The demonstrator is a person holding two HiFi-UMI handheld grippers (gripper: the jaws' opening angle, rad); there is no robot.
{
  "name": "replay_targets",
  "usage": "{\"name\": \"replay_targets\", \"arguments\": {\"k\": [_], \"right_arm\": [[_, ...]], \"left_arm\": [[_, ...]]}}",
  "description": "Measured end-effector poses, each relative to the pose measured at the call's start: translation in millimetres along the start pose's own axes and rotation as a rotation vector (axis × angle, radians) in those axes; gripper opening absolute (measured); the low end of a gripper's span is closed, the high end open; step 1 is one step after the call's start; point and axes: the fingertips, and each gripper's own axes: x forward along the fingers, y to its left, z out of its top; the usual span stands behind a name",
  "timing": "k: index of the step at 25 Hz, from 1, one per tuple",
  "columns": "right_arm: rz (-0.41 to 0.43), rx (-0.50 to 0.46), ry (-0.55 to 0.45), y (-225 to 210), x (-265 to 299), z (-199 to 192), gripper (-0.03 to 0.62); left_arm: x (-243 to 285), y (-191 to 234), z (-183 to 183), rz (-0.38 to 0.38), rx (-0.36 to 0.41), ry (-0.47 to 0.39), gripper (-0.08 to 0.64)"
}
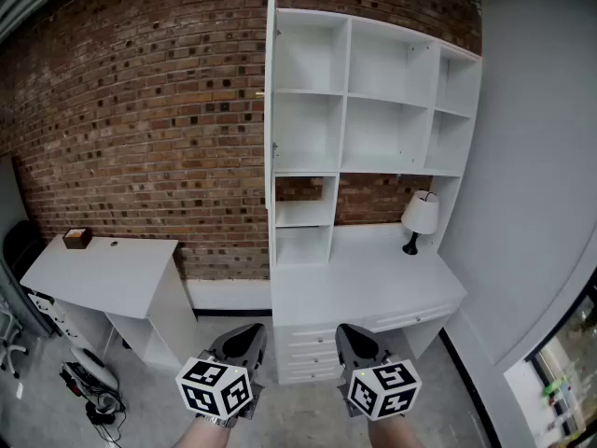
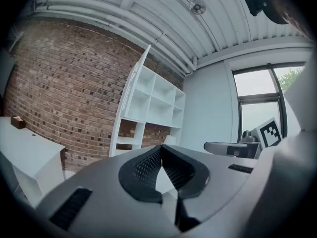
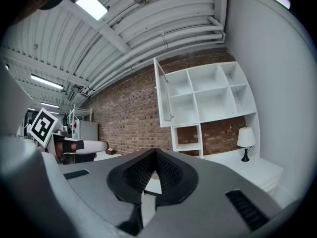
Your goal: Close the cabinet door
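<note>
Reach is the main difficulty: the cabinet door (image 1: 270, 110) stands swung out toward the camera, edge-on, well ahead of and above both pairs of jaws. It sits roughly between them, a little nearer the left gripper's (image 1: 248, 332) line. That gripper's jaws are pressed tip to tip with nothing in them, and the right gripper (image 1: 348, 330) matches it, closed and empty, both held level and low.

A closed tip pushed against the smooth white panel could skid off, especially near the hinged side, where the door would barely turn. A hard shove at the free edge would probably bang it against the shelves (image 1: 373, 91). Coming up on the wrong face (the inner one, right of the left jaws) would swing it wider.

Beyond and below the jaws lies the desk (image 1: 373, 283), whose front edge limits how close one can stand. The lamp (image 1: 420, 215) stands ahead and right of the right jaws, below the door's sweep as far as I can judge. Left of the left jaws, the open floor before the brick wall (image 1: 140, 110) gives room, with the side table (image 1: 103, 273) well apart.
</note>
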Motion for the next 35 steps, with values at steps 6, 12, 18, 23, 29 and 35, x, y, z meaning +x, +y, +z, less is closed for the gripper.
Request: {"name": "replay_targets", "arguments": {"k": [6, 12, 18, 23, 29, 35], "right_arm": [[-0.002, 0.001, -0.002, 1.0, -1.1, -1.9, 0.026], [-0.005, 0.005, -0.008, -1.6, -2.0, -3.2, 0.026], [0.008, 0.023, -0.012, -0.7, 0.4, -4.9, 0.028], [0.017, 0.029, -0.011, 0.6, 3.8, -6.2, 0.026], [0.014, 0.034, -0.012, -1.5, 6.3, -7.1, 0.026], [0.011, 0.027, -0.004, -9.9, 5.3, -5.7, 0.026]], "left_arm": [[-0.9, 0.1, -2.1, -0.002, 0.001, 0.003, 0.011], [0.3, -1.3, -3.2, -0.003, 0.006, 0.003, 0.011], [2.3, -0.8, -5.0, -0.008, 0.002, 0.007, 0.011], [3.5, 2.4, -7.5, -0.005, -0.002, 0.011, 0.011], [6.4, 4.7, -9.7, -0.002, -0.006, 0.014, 0.009], [16.0, 0.4, -10.2, -0.008, -0.013, 0.016, 0.009]]}}
